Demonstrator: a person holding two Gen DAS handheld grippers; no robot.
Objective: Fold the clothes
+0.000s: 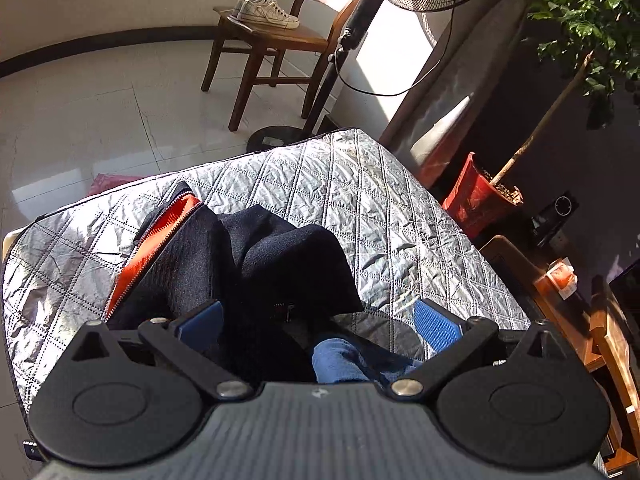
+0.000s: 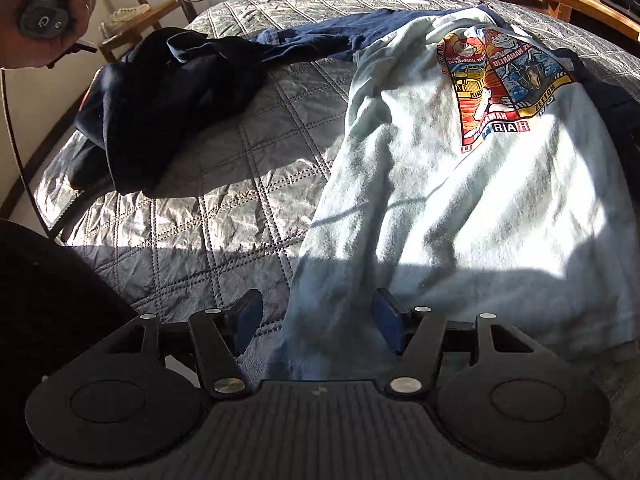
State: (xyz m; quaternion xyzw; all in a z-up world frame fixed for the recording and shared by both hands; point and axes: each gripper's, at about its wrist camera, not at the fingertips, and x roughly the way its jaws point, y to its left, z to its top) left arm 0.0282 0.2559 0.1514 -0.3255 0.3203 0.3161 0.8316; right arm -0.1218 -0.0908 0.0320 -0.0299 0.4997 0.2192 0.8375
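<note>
Between the right tongs (image 2: 316, 322), spread apart, lies the pale T-shirt's (image 2: 460, 208) hem, its length running straight ahead (left tongs (image 1: 320, 318) also agape, over the dark jacket (image 1: 256, 256)).

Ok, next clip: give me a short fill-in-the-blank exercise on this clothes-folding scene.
1. The light blue T-shirt lies print side ____.
2. The dark jacket's zipper lining is ____.
3. On the wooden chair sits a pair of ____.
4. Both the left tool and right tool have jaws standing ____.

Missing words: up; orange; sneakers; open
</note>
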